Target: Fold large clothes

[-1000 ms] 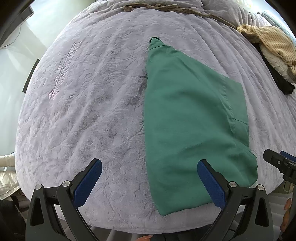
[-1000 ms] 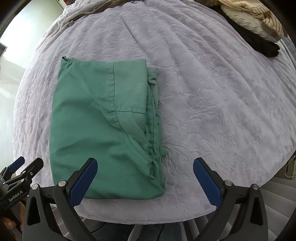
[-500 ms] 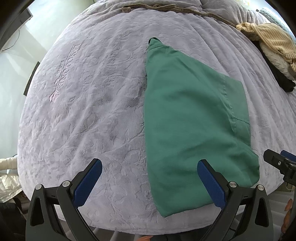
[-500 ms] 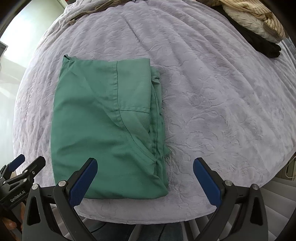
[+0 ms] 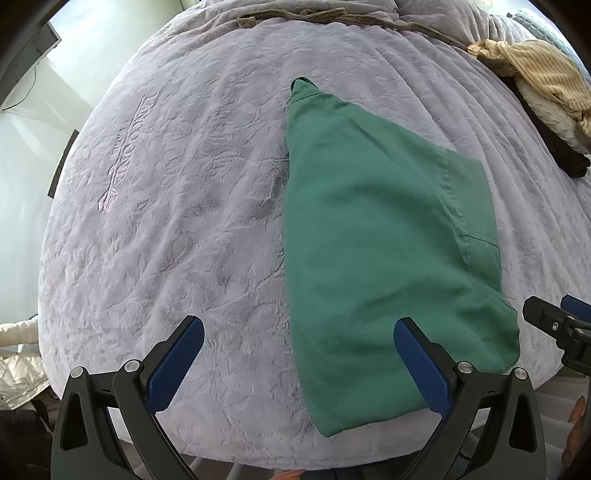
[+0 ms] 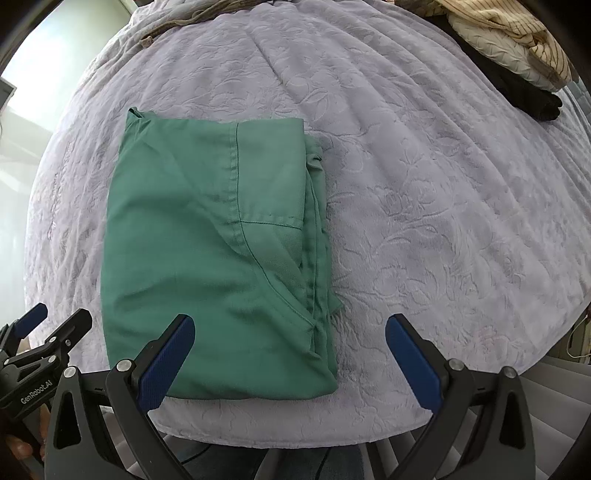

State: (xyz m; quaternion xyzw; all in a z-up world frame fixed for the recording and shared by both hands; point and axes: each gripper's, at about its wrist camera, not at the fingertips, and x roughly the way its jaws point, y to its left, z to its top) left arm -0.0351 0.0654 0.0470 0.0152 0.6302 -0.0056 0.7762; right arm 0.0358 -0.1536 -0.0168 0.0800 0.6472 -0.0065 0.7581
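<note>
A green garment (image 5: 376,236) (image 6: 210,258) lies folded into a flat rectangle on the lilac bedspread (image 5: 184,184) (image 6: 424,184), near the bed's front edge. My left gripper (image 5: 299,362) is open, hovering over the garment's near left corner with nothing between its blue pads. My right gripper (image 6: 290,360) is open too, above the garment's near right corner, where stacked fabric edges show. Each gripper appears at the rim of the other's view: the right gripper (image 5: 557,325), the left gripper (image 6: 40,339).
A heap of clothes, striped beige (image 5: 535,70) (image 6: 509,22), cream and black (image 6: 524,92), sits at the far right of the bed. A brownish cord (image 5: 332,16) runs along the far side. The bed's front edge drops off just below the grippers.
Both views have shifted slightly; the garment sits a little lower and nearer in the right wrist view. The garment itself has not changed shape, and both grippers stay open.
</note>
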